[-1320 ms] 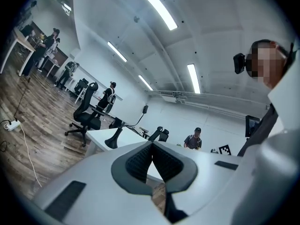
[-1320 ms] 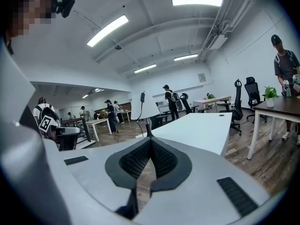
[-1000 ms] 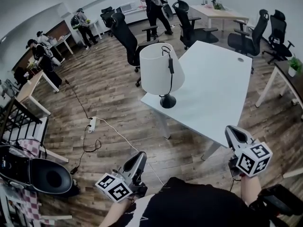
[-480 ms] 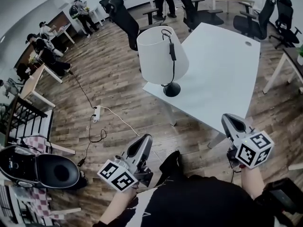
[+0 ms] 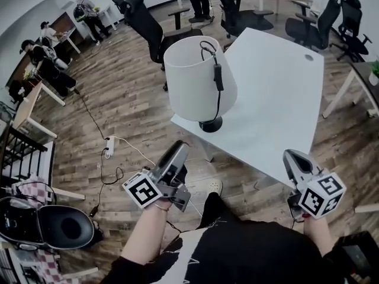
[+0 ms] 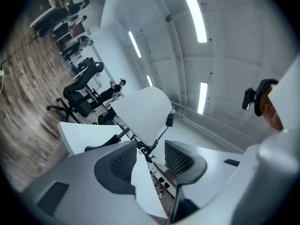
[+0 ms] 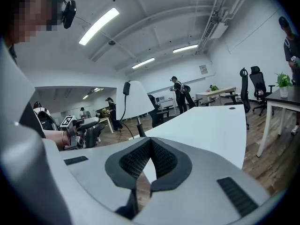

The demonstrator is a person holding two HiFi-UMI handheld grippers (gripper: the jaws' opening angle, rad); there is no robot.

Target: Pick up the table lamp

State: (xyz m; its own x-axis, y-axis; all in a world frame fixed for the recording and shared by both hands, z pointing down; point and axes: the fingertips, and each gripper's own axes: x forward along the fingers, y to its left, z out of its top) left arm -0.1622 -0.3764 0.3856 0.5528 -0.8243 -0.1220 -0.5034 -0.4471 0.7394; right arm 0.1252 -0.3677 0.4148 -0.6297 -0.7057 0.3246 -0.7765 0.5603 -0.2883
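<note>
The table lamp has a white shade, a round black base and a black cord with a switch hanging down the shade. It stands upright near the corner of the white table. My left gripper is short of that corner, below the lamp in the head view, and its jaws are opening with nothing between them. The left gripper view shows the lamp ahead, beyond the parted jaws. My right gripper hangs by the table's near edge, shut and empty. The right gripper view has the lamp off to the left.
Black office chairs stand behind the table and at the far right. A power strip with cables lies on the wooden floor at the left. People work at desks at the far left. A dark round seat is at the lower left.
My left gripper has moved forward towards the table's corner and its jaws have parted. The lamp now looks nearer. The right gripper has dropped a little.
</note>
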